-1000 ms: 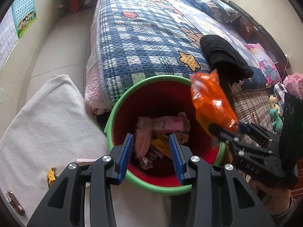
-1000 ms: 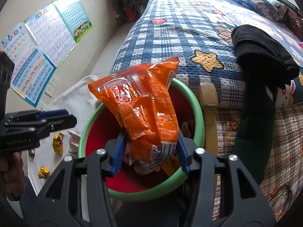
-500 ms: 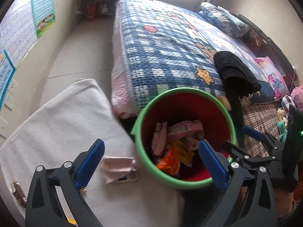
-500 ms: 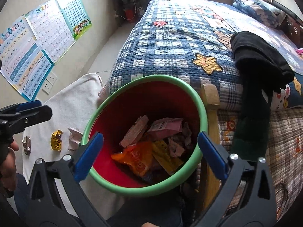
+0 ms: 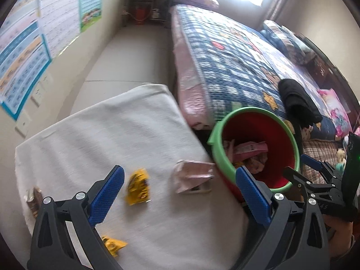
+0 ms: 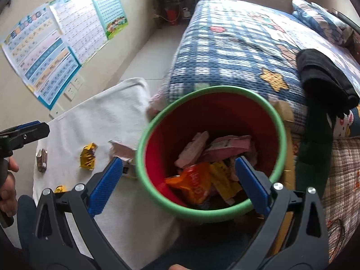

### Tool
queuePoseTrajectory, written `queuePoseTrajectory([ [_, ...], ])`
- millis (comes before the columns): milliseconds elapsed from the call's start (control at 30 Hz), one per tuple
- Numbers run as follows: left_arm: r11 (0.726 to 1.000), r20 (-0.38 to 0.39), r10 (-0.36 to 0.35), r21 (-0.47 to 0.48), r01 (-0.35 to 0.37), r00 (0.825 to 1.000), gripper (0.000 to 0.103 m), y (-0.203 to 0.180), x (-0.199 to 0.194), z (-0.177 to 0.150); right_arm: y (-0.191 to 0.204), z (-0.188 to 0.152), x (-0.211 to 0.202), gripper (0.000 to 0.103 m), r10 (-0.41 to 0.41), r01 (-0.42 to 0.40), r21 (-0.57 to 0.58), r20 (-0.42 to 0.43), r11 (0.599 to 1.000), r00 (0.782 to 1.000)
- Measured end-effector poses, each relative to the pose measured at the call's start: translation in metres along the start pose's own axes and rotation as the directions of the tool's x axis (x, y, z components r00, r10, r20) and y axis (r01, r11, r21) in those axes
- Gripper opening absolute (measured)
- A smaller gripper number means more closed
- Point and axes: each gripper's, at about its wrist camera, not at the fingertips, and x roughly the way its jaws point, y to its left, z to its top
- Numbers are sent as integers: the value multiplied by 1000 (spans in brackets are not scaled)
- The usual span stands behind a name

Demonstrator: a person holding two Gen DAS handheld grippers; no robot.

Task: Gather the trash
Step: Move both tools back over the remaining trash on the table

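Observation:
A red bin with a green rim [image 5: 216, 144] [image 6: 209, 213] holds several wrappers, with an orange snack bag [image 6: 193, 186] on top. On the white cloth [image 5: 108, 130] [image 6: 105, 112] lie a yellow wrapper [image 5: 137, 186] [image 6: 88, 158], a pink wrapper [image 5: 193, 176] [image 6: 121, 150], a second yellow wrapper [image 5: 112, 245] [image 6: 59, 189] and a brown wrapper [image 5: 33, 200] [image 6: 42, 163]. My left gripper [image 5: 180, 195] is open and empty above the cloth. My right gripper [image 6: 178, 184] is open and empty above the bin.
A bed with a blue checked quilt [image 5: 225, 63] [image 6: 236, 51] stands behind the bin, with black clothing [image 5: 297, 99] [image 6: 321, 76] on it. Posters [image 6: 56, 45] hang on the left wall. Bare floor [image 5: 130, 54] runs between wall and bed.
My right gripper opened and dropped the orange snack bag into the bin. My left gripper opened wide and swung left from the bin to over the cloth.

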Motion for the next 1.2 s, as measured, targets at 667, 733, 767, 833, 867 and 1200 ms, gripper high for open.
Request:
queuePoseTrajectory([
  [667,961,-10,150,-234,-148,989,95,149,-45,-73,125,-17,44,98,-7,-26,-376,-87,926,996],
  [733,953,-15,162,-256,-160,987,95,161,-47,-79,135,-19,50,98,-23,-18,-423,-92,906,995],
  [767,947,-20,177,-267,-176,984,95,169,-47,-82,138,-21,53,98,-31,-15,-449,-95,893,995],
  [833,936,-36,203,-288,-205,979,95,184,-45,-88,144,-22,60,98,-41,-13,-490,-100,872,994],
  [867,930,-42,211,-299,-214,977,95,190,-45,-90,146,-23,63,98,-50,-9,-512,-102,859,994],
  [1200,853,-131,255,-436,-287,958,95,258,-26,-115,155,-21,93,98,-75,-23,-585,-143,810,987],
])
